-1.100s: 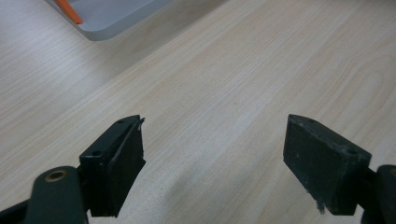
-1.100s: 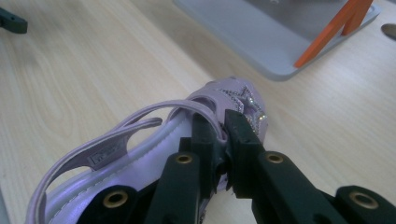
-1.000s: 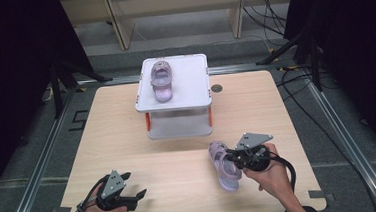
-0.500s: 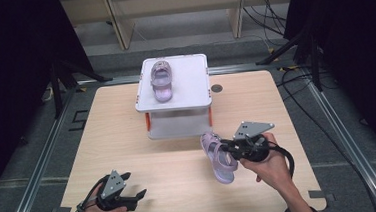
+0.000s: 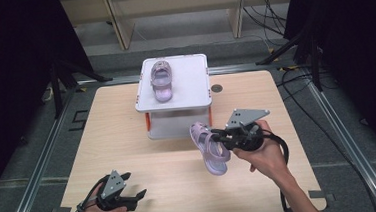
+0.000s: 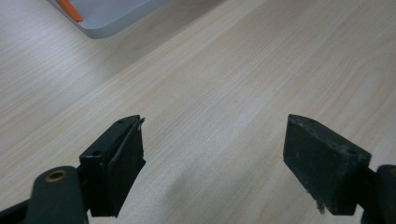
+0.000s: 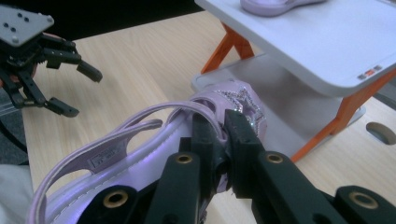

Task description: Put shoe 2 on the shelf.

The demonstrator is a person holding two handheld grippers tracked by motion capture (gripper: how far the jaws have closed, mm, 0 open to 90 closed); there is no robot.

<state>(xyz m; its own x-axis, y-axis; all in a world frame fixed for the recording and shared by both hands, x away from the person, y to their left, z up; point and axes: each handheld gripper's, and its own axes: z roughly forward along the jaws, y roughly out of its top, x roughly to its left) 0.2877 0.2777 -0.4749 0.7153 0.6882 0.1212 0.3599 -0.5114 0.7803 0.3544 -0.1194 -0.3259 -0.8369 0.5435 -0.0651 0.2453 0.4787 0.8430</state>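
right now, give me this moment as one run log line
right gripper: shut on held sandal, lifted off table | left gripper: open, low over table | second sandal: on top shelf

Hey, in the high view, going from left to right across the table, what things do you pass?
Left tool → purple sandal on the white stand → purple sandal held in the air → right tool → small round hole in the tabletop

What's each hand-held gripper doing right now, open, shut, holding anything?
Left hand-held gripper: open, nothing between its jaws, low over the table.
Right hand-held gripper: shut on the purple sandal, held off the table.
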